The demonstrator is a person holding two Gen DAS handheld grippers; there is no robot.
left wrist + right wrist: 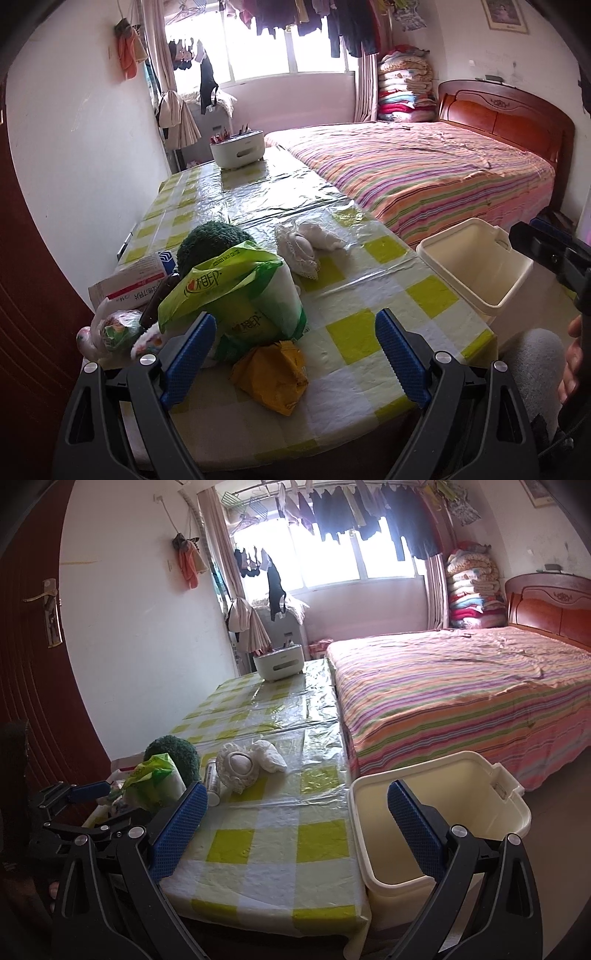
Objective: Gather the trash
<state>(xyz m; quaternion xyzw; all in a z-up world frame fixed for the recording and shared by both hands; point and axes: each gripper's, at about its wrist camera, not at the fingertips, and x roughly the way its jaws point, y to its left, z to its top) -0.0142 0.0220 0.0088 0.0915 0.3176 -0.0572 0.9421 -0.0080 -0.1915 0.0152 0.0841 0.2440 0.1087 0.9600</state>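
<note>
with both grippers' fingers released, the crumpled yellow wrapper (271, 376) could be nudged off the bench (369, 325) edge, missing the cream bin (476, 258).

Striped bed (461, 686) beside the checkered table (266, 834), laundry (369, 513) over the window, folded blankets (472, 587) stacked high.

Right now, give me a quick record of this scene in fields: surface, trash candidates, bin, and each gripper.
surface: table with a green and white checked plastic cover, beside a bed
nearest trash: crumpled yellow wrapper on the near edge of the table
other items: green tissue pack, white crumpled cloth, green plush
bin: cream bin, off the table's right edge, nothing visible inside
left gripper: open, wrapper between its fingers, not gripped
right gripper: open, holding nothing
</note>
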